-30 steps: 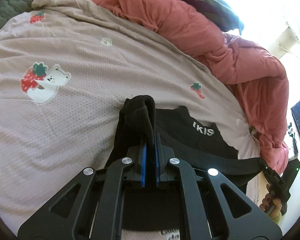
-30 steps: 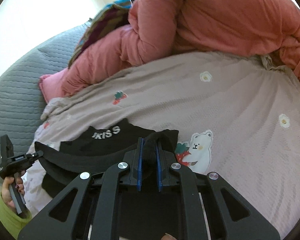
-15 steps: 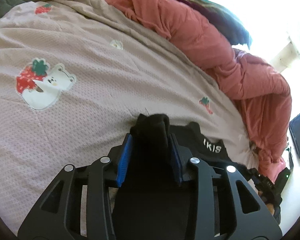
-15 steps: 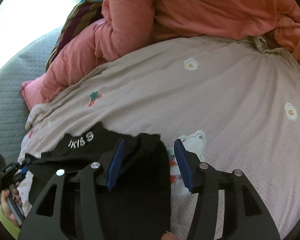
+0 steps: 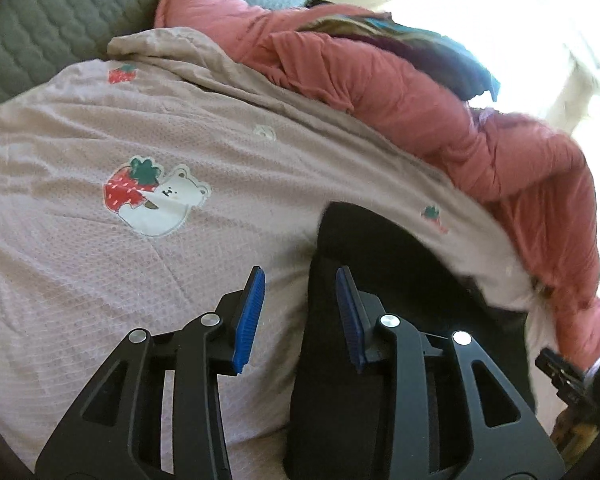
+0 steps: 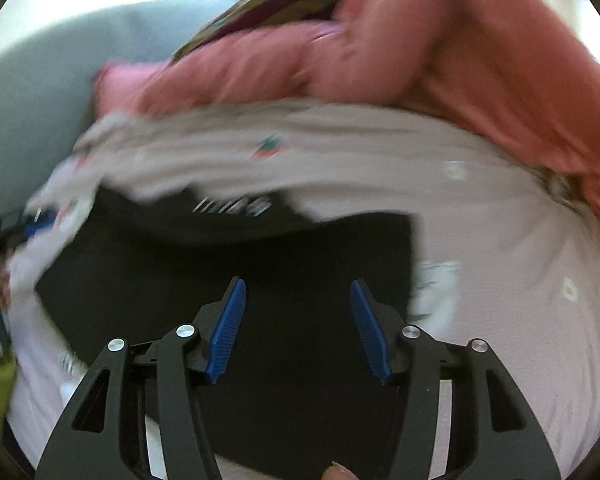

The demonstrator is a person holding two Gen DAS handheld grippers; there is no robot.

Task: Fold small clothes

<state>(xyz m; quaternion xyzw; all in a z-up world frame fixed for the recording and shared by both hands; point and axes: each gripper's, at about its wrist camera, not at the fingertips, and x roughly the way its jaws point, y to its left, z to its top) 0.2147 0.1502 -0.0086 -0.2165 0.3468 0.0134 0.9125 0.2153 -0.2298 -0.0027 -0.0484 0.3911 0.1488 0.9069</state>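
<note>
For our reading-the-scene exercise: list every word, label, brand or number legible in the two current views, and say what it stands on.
White lettering on the black garment, right wrist view: smeared by motion blur, unreadable.
Black garment, left wrist view: no lettering shows.
Bear-and-strawberry patch on the beige blanket: a picture only, no words.
Nothing else carries text.

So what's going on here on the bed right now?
A person is folding a small black garment on a pinkish blanket, with a tool in each hand. The left tool and the right tool are both open and grip nothing; the garment lies flat on the blanket below them.
</note>
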